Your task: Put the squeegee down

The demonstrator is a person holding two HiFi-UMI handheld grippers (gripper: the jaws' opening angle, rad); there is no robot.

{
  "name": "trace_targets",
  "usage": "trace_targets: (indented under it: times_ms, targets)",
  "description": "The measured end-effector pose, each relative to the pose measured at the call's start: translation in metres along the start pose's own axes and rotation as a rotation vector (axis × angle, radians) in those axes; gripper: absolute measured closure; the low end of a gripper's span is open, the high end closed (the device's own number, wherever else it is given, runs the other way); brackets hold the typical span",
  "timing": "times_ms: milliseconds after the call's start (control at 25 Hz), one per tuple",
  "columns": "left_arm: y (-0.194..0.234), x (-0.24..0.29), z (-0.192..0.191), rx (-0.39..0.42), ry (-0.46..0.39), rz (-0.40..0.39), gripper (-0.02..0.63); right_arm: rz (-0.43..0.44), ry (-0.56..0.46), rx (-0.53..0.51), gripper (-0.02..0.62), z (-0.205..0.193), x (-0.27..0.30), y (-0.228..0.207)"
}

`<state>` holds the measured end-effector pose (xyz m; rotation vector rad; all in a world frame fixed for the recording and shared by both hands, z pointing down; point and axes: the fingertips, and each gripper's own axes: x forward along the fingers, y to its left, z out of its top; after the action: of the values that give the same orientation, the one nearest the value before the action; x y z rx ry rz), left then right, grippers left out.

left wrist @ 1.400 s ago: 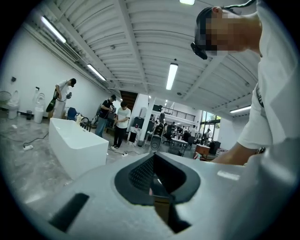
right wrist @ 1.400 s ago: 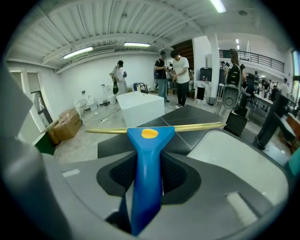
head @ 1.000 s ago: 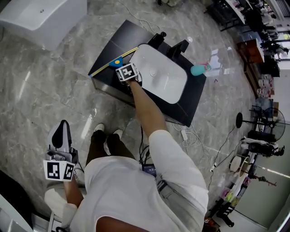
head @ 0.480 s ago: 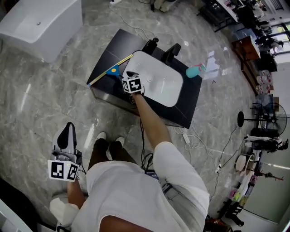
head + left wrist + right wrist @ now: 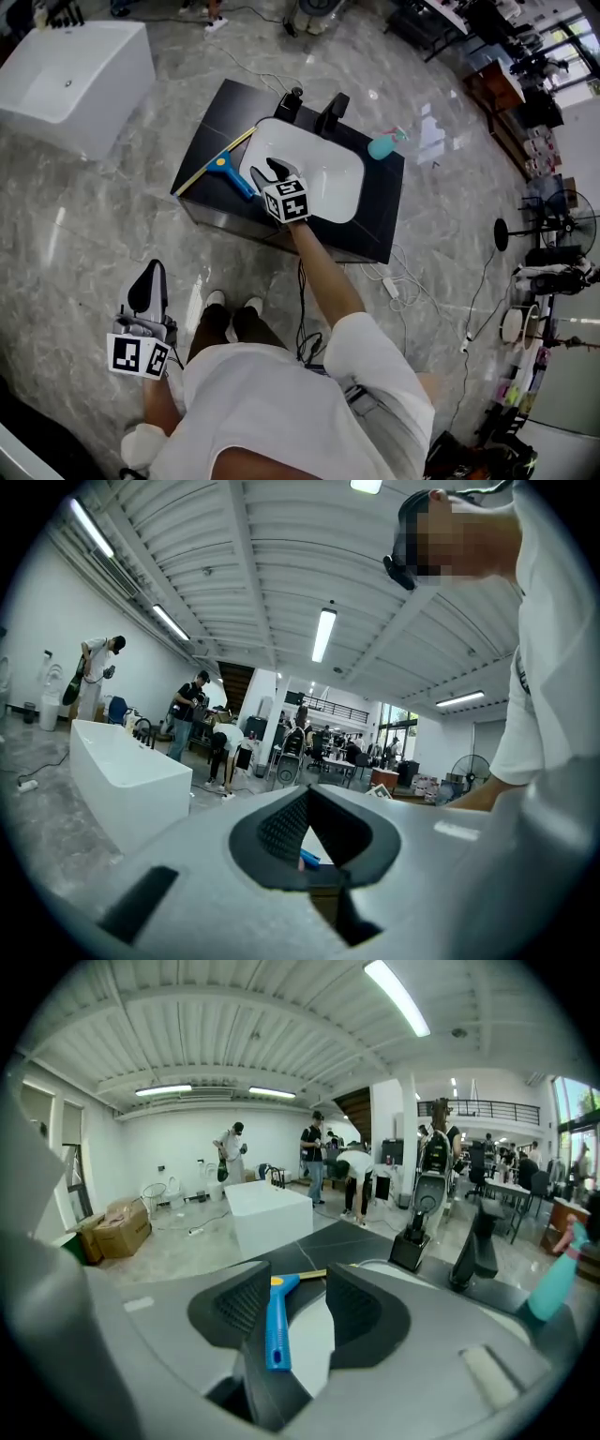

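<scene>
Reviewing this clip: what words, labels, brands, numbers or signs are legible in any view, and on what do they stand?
None legible in any view.
On the left tool, marker cube: square code patterns, no letters.
On the right tool, its marker cube: the same.
On the spray bottle: label too small to read.
On the cardboard box: print, if any, too small.
</scene>
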<state>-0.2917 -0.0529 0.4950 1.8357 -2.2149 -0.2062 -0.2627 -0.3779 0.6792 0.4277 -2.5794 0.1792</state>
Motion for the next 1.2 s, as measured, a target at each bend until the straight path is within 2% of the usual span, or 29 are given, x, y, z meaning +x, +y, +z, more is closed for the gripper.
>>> trace_targets:
  times_ms: [280,560,760,960,1200]
  targets:
    - [-0.014,0.009,0.007,0.017,0.000,-0.048,0.600,-0.019,-0.176,-0.121,0.399,0.045,-0.097,0.016]
    - [-0.034,0.026,0.006,0.030,0.005,-0.114,0.600,-0.052,-0.326,-0.102,0.403,0.069,-0.201,0.025]
    - [-0.051,0.037,0.008,0.044,0.015,-0.162,0.600,-0.113,-0.384,-0.116,0.403,0.075,-0.273,0.032]
    - [-0.071,0.052,0.009,0.060,0.023,-0.219,0.600,-0.160,-0.456,-0.107,0.404,0.083,-0.330,0.041]
    - [-0.091,0.059,0.022,0.092,0.016,-0.268,0.600,-0.212,-0.578,-0.118,0.442,0.106,-0.388,0.063]
